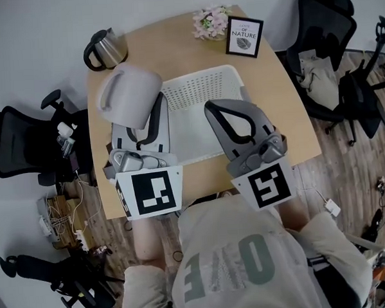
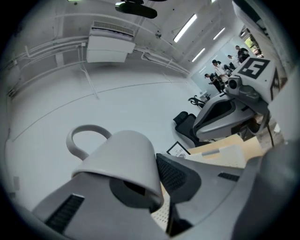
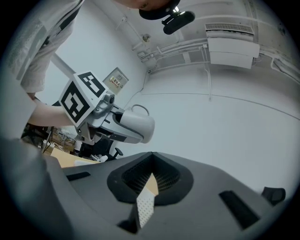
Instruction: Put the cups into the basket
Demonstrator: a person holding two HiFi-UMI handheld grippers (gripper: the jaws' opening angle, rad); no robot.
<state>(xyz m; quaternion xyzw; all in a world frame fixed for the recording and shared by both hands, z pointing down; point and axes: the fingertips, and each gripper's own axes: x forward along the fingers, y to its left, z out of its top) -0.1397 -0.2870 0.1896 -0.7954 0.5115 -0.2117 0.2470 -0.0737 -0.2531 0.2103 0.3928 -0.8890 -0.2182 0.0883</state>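
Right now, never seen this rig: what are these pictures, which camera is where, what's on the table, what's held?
No robot: a person holds a handheld claw in each hand. The head view looks down from the person's head; the other two cameras ride on the claws. The left claw grips a grey mug, tipped, near the white basket. The right claw is shut and empty, over the basket. On the wooden table also stand a metal kettle, flowers and a framed sign.
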